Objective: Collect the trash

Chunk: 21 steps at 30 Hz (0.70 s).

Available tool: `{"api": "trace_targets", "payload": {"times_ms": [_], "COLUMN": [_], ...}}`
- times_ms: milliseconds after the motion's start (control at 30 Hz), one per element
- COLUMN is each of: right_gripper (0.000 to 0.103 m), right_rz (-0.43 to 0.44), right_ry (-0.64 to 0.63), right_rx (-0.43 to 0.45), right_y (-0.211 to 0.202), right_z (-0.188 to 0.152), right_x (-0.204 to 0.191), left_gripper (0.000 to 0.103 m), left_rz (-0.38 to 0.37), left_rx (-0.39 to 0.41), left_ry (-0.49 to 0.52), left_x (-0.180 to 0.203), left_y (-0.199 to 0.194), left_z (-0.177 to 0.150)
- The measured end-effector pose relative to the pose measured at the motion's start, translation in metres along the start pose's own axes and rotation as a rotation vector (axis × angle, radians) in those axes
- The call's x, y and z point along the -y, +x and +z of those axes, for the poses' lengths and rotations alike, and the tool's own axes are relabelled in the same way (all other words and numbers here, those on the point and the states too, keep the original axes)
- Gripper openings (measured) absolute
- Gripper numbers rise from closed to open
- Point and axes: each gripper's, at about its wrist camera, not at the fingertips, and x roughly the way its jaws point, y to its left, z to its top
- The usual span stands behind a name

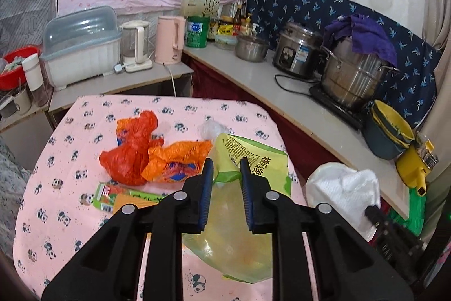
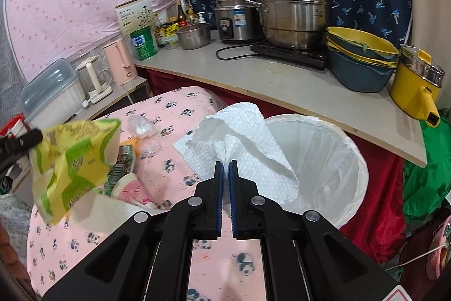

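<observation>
Landmark: the tabletop (image 1: 70,160) with its pink panda-print cloth.

Bin (image 2: 338,160), lined with a white bag, stands just beside the tabletop's edge on the counter side, mouth open upward.

Yellow-green packaging bag (image 2: 73,162) — held lifted above the tabletop, hanging from the left tongs (image 1: 227,168) by one edge. In the right wrist view its long axis runs down and slightly toward the camera, printed end up. In the left wrist view the bag fills the gap between the blue pads, which stand only slightly apart and appear to pinch it.

White paper towel (image 2: 248,148) — crumpled, clamped in the right tongs (image 2: 225,164), whose jaws are closed tight on a fold of it. The sheet fans up and away from the tips, over the tabletop's edge and partly over the bin's mouth.

Still lying on the tabletop: red plastic bag (image 1: 132,151) and orange plastic bag (image 1: 177,160), touching each other; green-orange wrapper (image 1: 121,196) nearer the camera, long axis across the view; clear crumpled plastic (image 1: 211,129) toward the far edge.
</observation>
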Motion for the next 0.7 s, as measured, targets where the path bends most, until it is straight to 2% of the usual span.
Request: {"api": "trace_targets", "payload": {"times_ms": [133,300,433,600,700], "right_gripper": [0.005,0.005,0.005,0.005,0.005], "right_rz": [0.086,0.15,0.148,0.12,0.106], "right_ry": [-0.013,-0.102,-0.132,-0.086,-0.076], "right_rx": [-0.049,-0.11,-0.13,-0.124,-0.152], "right_y": [0.0,0.002,0.008,0.018,0.031], "right_z": [-0.021,-0.052,-0.06,-0.054,-0.056], "right_x": [-0.021,-0.06,-0.074,-0.067,-0.065], "left_gripper": [0.019,0.019,0.019,0.019,0.019], "left_rz": [0.006,0.026,0.04,0.063,0.074], "left_rx": [-0.002,-0.056,-0.067,-0.039,-0.039], "left_ry": [0.006,-0.007,-0.022,-0.059,-0.074], "left_x": [0.0,-0.012,-0.026,-0.046,-0.057], "left_y": [0.0,0.011,0.009,-0.002,-0.004], "left_z": [-0.001,-0.016,-0.023,-0.019,-0.018]}}
